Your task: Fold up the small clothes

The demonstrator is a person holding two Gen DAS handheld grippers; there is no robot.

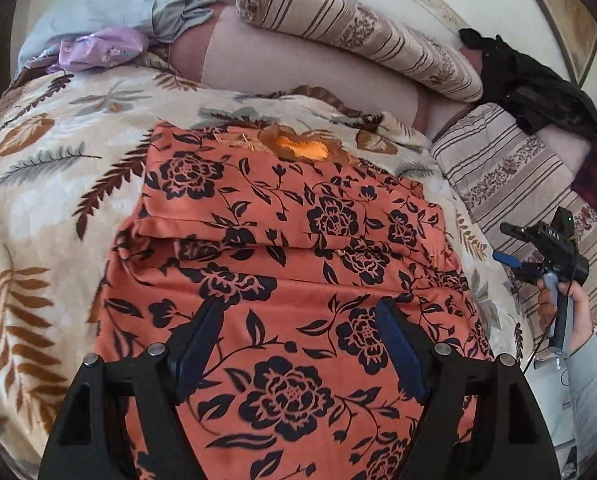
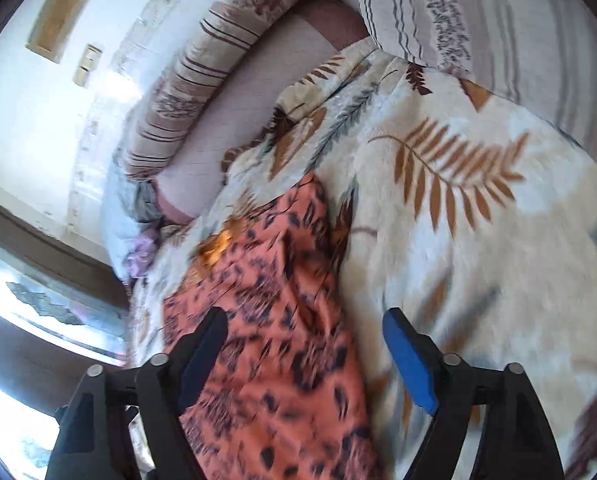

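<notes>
An orange garment (image 1: 282, 248) with a black flower print lies folded on the leaf-patterned blanket (image 1: 58, 184), with a crease running across its middle. My left gripper (image 1: 298, 344) hovers above its near part, jaws wide apart and nothing between the blue pads. In the right wrist view the same garment (image 2: 274, 320) appears blurred, reaching from centre to the bottom edge. My right gripper (image 2: 304, 356) is open over the garment's right edge and the blanket (image 2: 478, 240), holding nothing. The right gripper (image 1: 538, 252) and the hand gripping it also show at the right edge of the left wrist view.
Striped pillows (image 1: 358, 28) and a plain bolster (image 1: 298, 68) lie along the wall behind the blanket. A grey cloth (image 1: 138, 0) and a lilac cloth (image 1: 98, 48) sit at the back left, a black garment (image 1: 534, 88) at the back right. A window (image 2: 38, 312) shows on the left.
</notes>
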